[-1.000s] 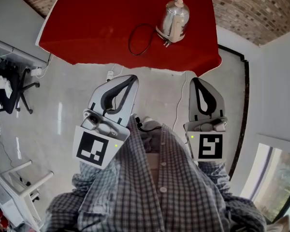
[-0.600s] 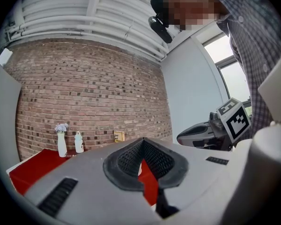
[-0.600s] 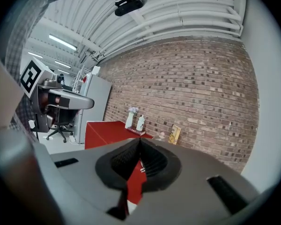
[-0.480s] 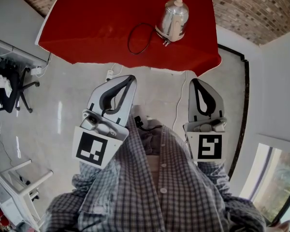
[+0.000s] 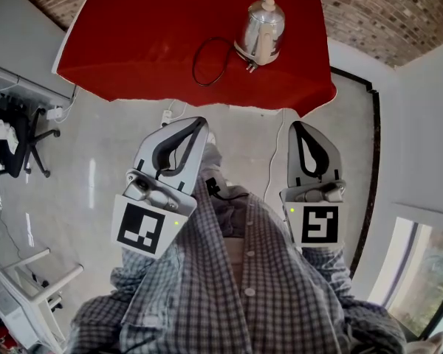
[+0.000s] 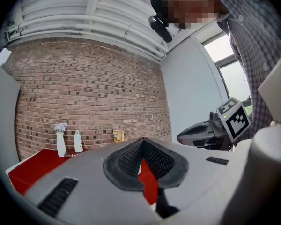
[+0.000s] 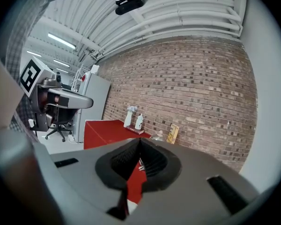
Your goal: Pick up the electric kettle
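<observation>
Left tongs (image 5: 200, 121) and right tongs (image 5: 298, 124) are both closed on nothing, held level by the person's chest. The electric kettle (image 5: 260, 26) stands upright on the red desk (image 5: 133, 43) at 12 o'clock, well apart from both tongs. Its long axis is vertical, and its spout direction is unclear. The polished metal body looks rigid and slippery, and it would be heavy if filled. Best taken by the handle, seemingly the pale strip facing 6 o'clock.

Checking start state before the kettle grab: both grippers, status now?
Left gripper: shut, empty.
Right gripper: shut, empty.
</observation>
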Demonstrator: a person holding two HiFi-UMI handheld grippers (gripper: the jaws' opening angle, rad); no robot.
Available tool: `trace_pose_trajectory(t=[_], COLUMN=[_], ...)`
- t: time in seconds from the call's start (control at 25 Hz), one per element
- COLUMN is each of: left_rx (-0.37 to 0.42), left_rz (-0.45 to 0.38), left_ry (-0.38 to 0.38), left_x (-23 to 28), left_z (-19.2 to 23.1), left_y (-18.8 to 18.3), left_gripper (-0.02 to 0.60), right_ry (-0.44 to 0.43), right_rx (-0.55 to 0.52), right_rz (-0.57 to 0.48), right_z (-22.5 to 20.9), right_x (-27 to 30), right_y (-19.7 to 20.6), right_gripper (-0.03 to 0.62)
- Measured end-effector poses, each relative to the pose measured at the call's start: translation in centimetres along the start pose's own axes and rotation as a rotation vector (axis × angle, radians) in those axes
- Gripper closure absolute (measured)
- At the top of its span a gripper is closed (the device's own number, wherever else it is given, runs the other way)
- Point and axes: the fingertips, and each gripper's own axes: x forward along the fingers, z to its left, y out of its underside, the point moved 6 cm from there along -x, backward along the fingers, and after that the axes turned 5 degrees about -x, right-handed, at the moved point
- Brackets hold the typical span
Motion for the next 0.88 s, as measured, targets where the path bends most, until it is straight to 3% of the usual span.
trace_pose_trajectory(t=[0.88], left_rx=[-0.033], left_rz=[-0.012], left_ry=[0.08], left_x=[6.6], left_z=[4.9], left_y=[-0.3], left_gripper=[0.575], right_ry=[0.057], right_rx=[-0.006], right_rz=[0.059], right_z=[-2.2], right_x=[5.6], right_y=[0.2], right_gripper=[0.588])
